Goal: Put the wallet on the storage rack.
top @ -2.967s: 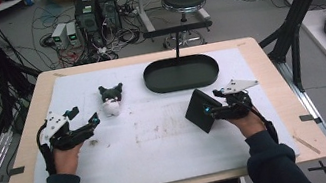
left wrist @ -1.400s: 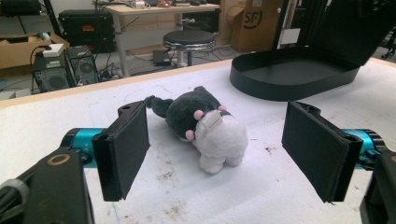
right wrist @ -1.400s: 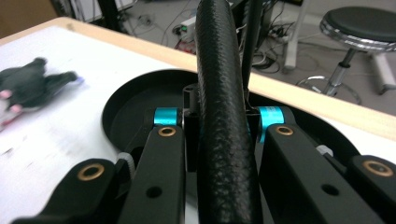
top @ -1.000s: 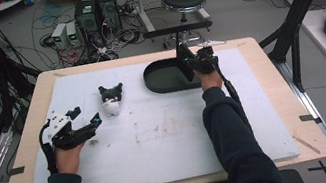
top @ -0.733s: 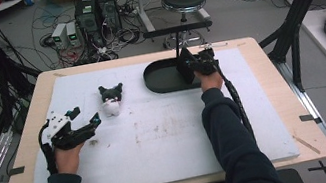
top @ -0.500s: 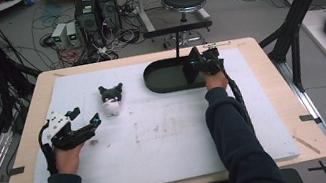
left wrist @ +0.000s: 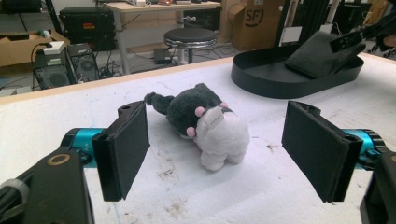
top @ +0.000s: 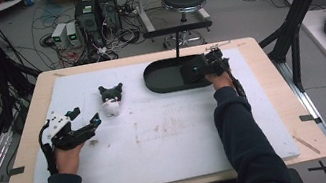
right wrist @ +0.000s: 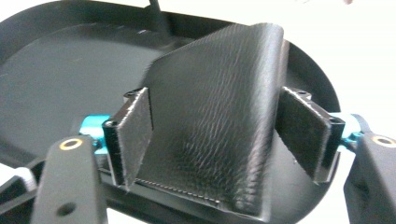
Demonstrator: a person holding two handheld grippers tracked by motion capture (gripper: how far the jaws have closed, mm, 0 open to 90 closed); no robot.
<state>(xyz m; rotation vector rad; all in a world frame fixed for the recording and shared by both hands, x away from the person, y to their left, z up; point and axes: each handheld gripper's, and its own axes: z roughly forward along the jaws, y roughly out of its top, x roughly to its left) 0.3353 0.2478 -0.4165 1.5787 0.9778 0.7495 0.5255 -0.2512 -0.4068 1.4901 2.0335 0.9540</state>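
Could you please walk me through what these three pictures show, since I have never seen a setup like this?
A person sits at a table and holds a hand-operated gripper in each hand. One picture looks down from above; the other two come from cameras riding on the grippers, looking along their black jaws. On the white mat lie a small plush toy and a black oval tray. The left gripper rests open, pointing at the toy without touching it. The right gripper is at the tray; its jaws have just been opening, and a black leather wallet sits between them, leaning into the tray, apparently just released.
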